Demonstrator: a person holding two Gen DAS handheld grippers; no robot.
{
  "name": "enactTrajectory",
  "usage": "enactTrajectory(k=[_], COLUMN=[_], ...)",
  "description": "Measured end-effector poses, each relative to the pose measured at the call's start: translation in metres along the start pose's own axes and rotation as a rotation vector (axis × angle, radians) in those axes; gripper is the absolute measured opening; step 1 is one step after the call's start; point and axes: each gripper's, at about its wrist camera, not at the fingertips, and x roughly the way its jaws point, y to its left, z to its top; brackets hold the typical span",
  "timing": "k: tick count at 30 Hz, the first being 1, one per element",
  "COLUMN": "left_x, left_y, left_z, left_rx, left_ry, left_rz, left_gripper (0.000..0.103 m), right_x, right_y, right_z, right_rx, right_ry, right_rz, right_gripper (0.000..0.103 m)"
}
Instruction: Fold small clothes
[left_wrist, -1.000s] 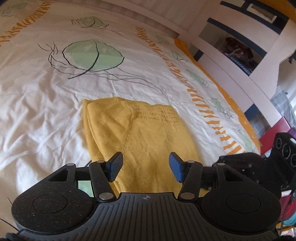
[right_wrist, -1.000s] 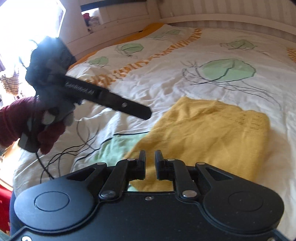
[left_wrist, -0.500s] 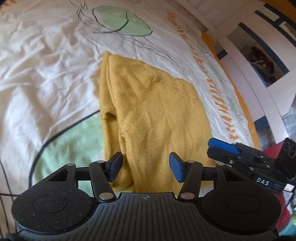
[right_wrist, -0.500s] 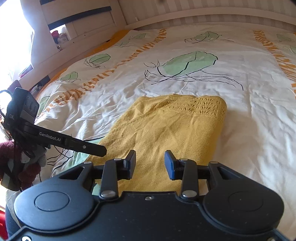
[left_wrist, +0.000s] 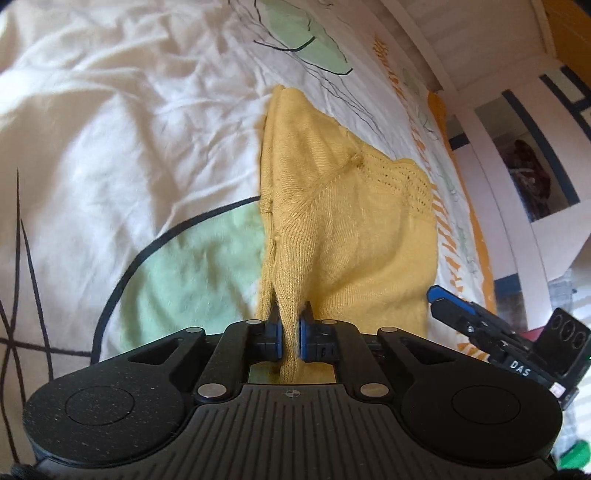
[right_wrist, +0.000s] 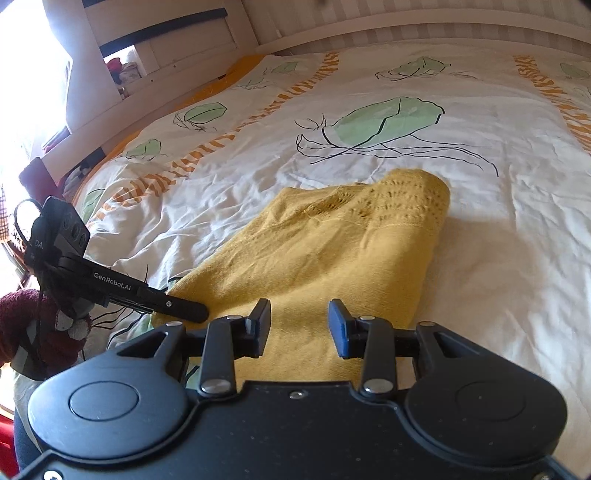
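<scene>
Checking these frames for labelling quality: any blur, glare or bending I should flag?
Left wrist view: white patterned bedspread motion-blurred, knitted yellow garment sharper. Right wrist view: blown-out window glare at the left edge, garment crisp, fisheye bends the white headboard.

In the left wrist view, white capitals "DAS" stand on the side of the black, blue-tipped right gripper (left_wrist: 436, 301) at the lower right of the frame. In the right wrist view, white lettering "GenRobot.AI" runs along the long black finger of the left gripper (right_wrist: 192, 312) at the left of the frame, and on its black camera housing at the far left the white letters "DA" show, the rest cut off by the housing's edge. No other writing can be read.
</scene>
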Motion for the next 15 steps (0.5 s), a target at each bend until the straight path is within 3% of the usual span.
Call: enactTrajectory(k=[3, 4, 7, 11, 13, 15], left_x=[0.002, 0.001, -0.003, -0.004, -0.002, 0.000], left_y=[-0.005, -0.009, -0.025, -0.047, -0.048, -0.048], left_z=[-0.001, -0.001, -0.001, 0.003, 0.007, 0.009], left_rx=[0.001, 0.012, 0.085, 0.180, 0.181, 0.189], left_ry=[-0.006, -0.007, -0.026, -0.072, -0.086, -0.105], left_rz=[-0.021, -0.029, -0.019, 0.031, 0.043, 0.071], left_gripper=[0.025, 0.035, 0.054, 0.057, 0.058, 0.060], right_x=[0.002, 0.001, 0.001, 0.017, 0.039, 0.063], right_y=[-0.004, -0.006, -0.012, -0.017, -0.032, -0.058], right_z=[0.003, 0.004, 0.012, 0.029, 0.040, 0.049], right_rx=[0.015, 0.024, 0.019, -0.045, -0.032, 0.011], right_ry=[-0.005, -0.010, -0.042, -0.058, -0.015, -0.003], right_rz=[-0.018, -0.023, -0.035, 0.018, -0.041, -0.120], right_gripper=[0.049, 0.055, 0.058, 0.058, 0.058, 0.051])
